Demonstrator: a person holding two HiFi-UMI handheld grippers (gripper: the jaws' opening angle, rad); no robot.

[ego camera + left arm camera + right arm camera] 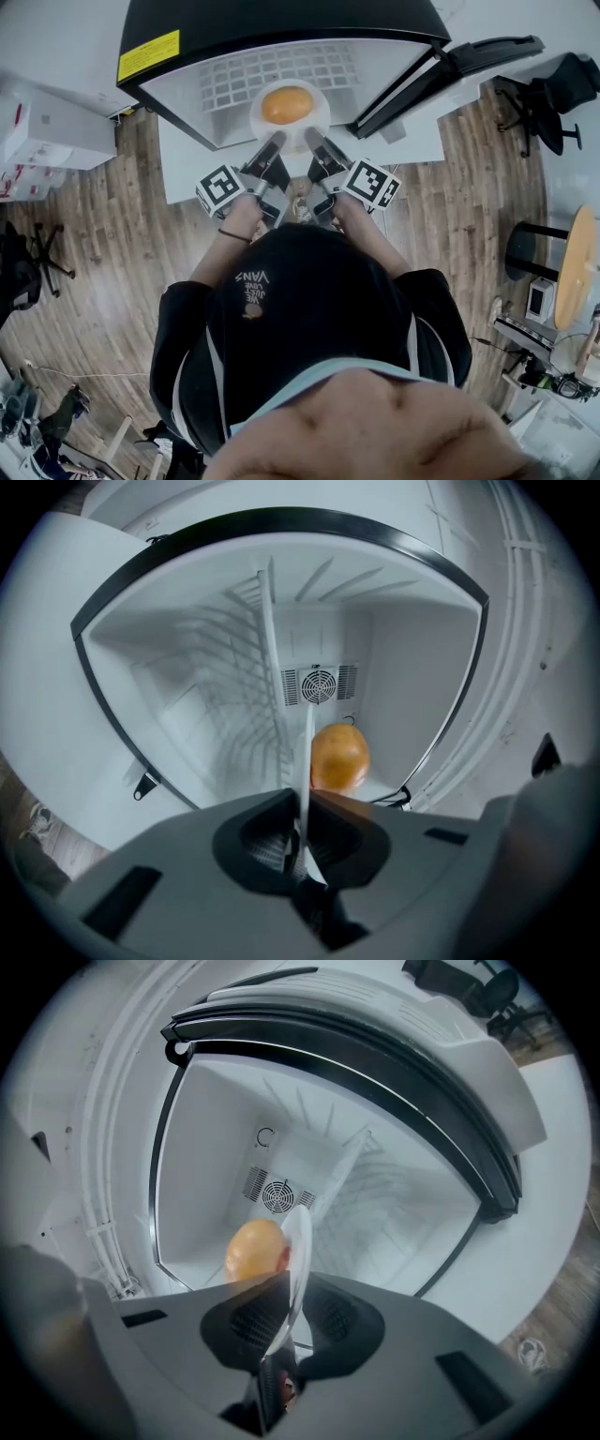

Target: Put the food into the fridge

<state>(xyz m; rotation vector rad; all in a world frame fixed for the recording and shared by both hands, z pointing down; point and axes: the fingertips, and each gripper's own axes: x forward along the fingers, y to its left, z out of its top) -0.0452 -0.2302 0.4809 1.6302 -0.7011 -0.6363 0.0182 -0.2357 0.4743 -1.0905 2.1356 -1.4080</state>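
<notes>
Wood-plank floor (103,272), black office chair (553,98) upper right, round wooden table (574,267) at right edge.

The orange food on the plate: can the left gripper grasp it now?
Probably not. The left gripper is shut on the rim of the plate, and the right gripper too; letting go might tip it. Nothing covers the orange food.

Open fridge (281,23), wire shelf (242,84) spanning inside (door (469,61) swung clear)
</notes>
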